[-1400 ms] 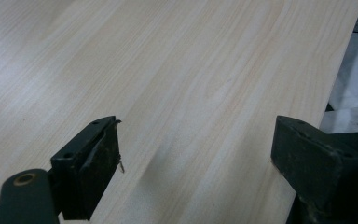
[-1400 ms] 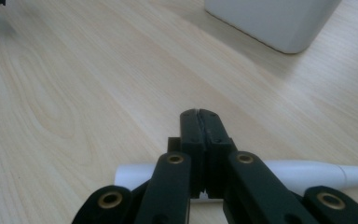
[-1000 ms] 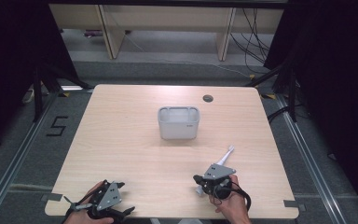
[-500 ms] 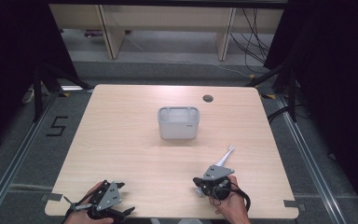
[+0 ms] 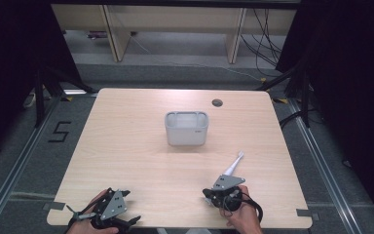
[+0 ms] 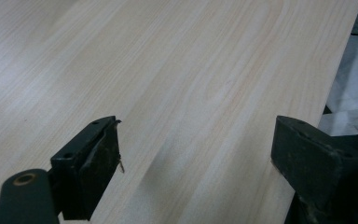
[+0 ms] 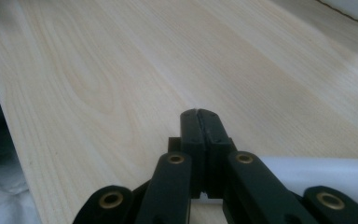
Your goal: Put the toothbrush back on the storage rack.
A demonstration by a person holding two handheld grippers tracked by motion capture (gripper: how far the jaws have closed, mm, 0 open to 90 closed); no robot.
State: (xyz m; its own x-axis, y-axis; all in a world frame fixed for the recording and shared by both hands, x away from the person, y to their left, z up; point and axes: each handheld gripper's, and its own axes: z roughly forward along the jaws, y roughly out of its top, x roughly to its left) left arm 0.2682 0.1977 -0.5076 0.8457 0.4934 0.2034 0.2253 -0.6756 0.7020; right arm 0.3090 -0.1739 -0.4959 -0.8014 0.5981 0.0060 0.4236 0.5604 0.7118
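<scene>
High view shows our toothbrush (image 5: 234, 164) lying flat on the table (image 5: 126, 146), near the right edge and just beyond the right gripper (image 5: 209, 194), with the grey bin (image 5: 186, 128) well apart behind it. The right jaws are clenched on nothing and the left gripper (image 5: 75, 213) is spread wide over bare wood. We judge the brush light, stiff and slippery, so we would pinch it mid-handle.

Bin (image 5: 186, 128) mid-table (image 5: 126, 146); toothbrush (image 5: 233, 164) nearer, right of it.
</scene>
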